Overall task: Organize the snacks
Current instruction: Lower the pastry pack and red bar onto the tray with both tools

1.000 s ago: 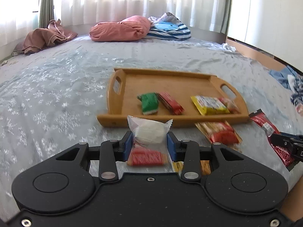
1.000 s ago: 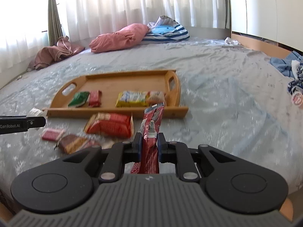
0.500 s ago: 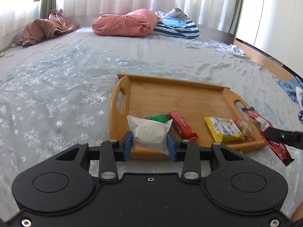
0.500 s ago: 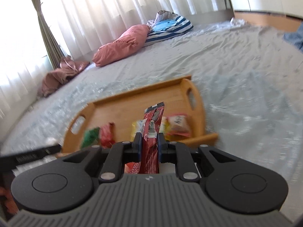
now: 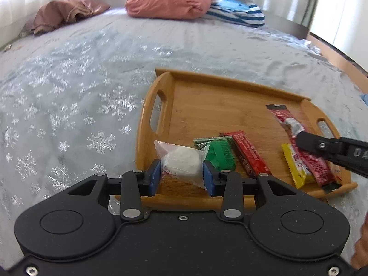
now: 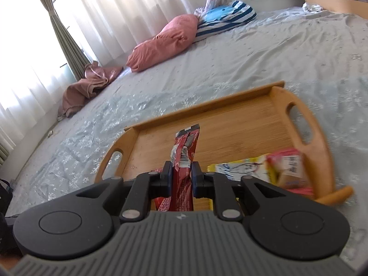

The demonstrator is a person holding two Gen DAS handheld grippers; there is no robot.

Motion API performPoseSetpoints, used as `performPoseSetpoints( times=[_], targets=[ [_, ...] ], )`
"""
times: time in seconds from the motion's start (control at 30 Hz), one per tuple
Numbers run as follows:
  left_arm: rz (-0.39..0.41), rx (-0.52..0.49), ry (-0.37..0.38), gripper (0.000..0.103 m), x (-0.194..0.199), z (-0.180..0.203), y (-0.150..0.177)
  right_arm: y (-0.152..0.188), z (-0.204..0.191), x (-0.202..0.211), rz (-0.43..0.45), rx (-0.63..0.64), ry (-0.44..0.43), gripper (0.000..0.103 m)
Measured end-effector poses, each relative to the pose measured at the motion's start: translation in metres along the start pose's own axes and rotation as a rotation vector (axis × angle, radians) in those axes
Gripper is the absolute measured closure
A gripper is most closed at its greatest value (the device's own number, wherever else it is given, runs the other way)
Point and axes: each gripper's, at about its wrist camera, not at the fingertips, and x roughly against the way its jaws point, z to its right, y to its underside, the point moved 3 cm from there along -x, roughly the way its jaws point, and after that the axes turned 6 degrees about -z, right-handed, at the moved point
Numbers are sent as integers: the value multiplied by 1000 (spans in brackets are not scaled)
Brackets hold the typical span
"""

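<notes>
A wooden tray (image 5: 207, 96) lies on the bed. My left gripper (image 5: 181, 178) is shut on a clear packet with a white bun (image 5: 181, 163), held over the tray's near left corner. On the tray lie a green snack (image 5: 220, 155), a red bar (image 5: 249, 155) and a yellow packet (image 5: 295, 165). My right gripper (image 6: 181, 180) is shut on a long red snack stick (image 6: 184, 151), hanging over the tray (image 6: 241, 119). That stick (image 5: 289, 124) and the right gripper's finger (image 5: 331, 150) show above the tray's right side. A yellow packet (image 6: 239, 168) and a pink packet (image 6: 287, 168) lie to the right.
The bed has a grey snowflake cover (image 5: 80, 87). A pink pillow (image 5: 168, 3), a striped cushion (image 5: 237, 11) and a brown cloth (image 5: 66, 13) lie at the far end by the curtains. A wooden bed edge (image 5: 338, 57) runs along the right.
Both grippers have moved forward from the bed cover to above the tray, each keeping its snack. The loose packets in front of the tray have dropped out of view.
</notes>
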Motion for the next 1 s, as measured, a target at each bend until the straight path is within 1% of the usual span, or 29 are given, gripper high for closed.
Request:
performPoseSetpoints(
  times=[0.13,0.33,0.43,0.6,0.73,0.87,0.93,1.0],
  targets=[
    [-10,9,-7,66,-10,0,-2,4,-2,-19,-8,0,26,84],
    [-18,8,2,66,-15,1,-3,11,7,-34,-21,-14,50,84],
    [-18,7,1,66,-15,3,-3,13,12,-38,-24,-12,63,83],
    [-19,2,2,65,-17,4,-3,13,19,-37,-5,-10,75,83],
    [-21,-3,2,64,-17,6,-3,11,25,-37,12,-16,91,83],
    [-15,-29,-9,61,-18,11,-1,9,30,-36,24,-23,102,83],
    [-12,-34,-12,59,-17,12,-1,9,31,-36,24,-20,96,81],
    [-10,-32,-11,58,-16,12,0,9,31,-35,32,-19,92,75]
  ],
)
